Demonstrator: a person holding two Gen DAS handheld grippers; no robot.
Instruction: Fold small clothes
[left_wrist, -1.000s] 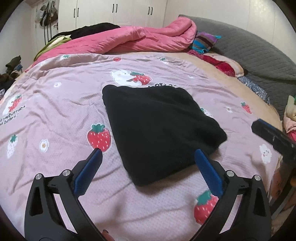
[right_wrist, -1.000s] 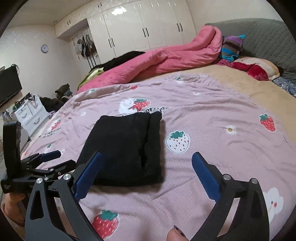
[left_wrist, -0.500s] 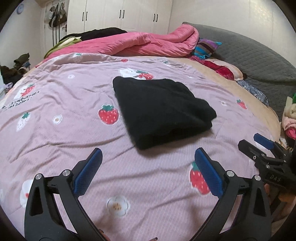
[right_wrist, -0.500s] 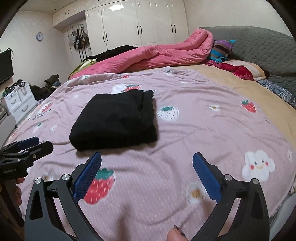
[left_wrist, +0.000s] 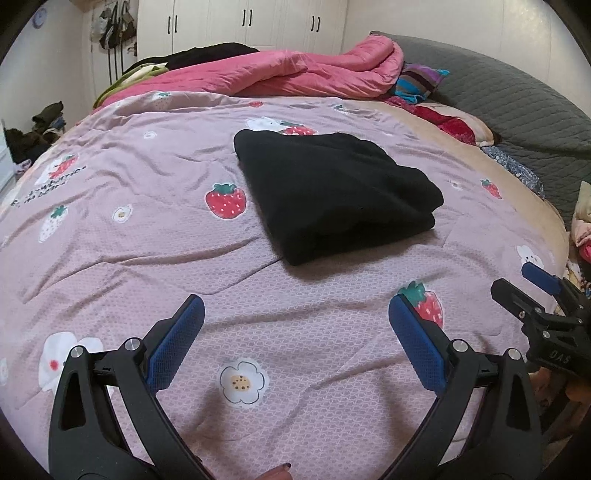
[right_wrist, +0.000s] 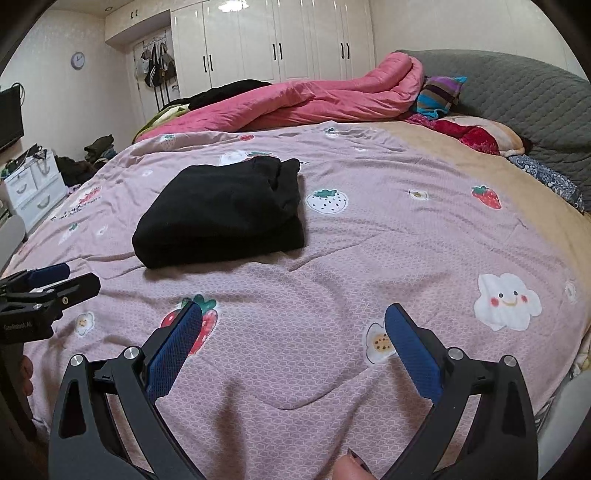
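White wardrobe doors (right_wrist: 295, 40) line the back wall of a bedroom, and most of both views is filled by a bed covered in a mauve strawberry-print bedspread (left_wrist: 147, 258). A folded black garment (left_wrist: 332, 192) lies flat on that bedspread, in the upper middle of the left wrist view and in the middle left of the right wrist view (right_wrist: 225, 214), as a compact, thick rectangle with stacked layers showing along its near edge. No gripper touches it. A rumpled pink duvet (left_wrist: 303, 72) is heaped along the far side of the bed, with a striped cushion (right_wrist: 439, 94) at its right end and a grey quilted headboard (left_wrist: 517, 99) curving down the right of the frame. At the upper left of the right wrist view a round wall clock (right_wrist: 78, 60) hangs above bags on hooks (right_wrist: 157, 68), and a small white drawer unit (right_wrist: 33, 188) stands at the left edge. The left gripper (left_wrist: 295, 343) hovers low over the near part of the bedspread, well apart from the garment, its blue-padded jaws spread wide with only printed fabric between them. The right gripper (right_wrist: 293, 350) is in the same state, jaws wide apart and holding nothing, also over the near bedspread. Each gripper shows at the edge of the other's view: the right one at lower right (left_wrist: 543, 306), the left one at the left edge (right_wrist: 44, 291).
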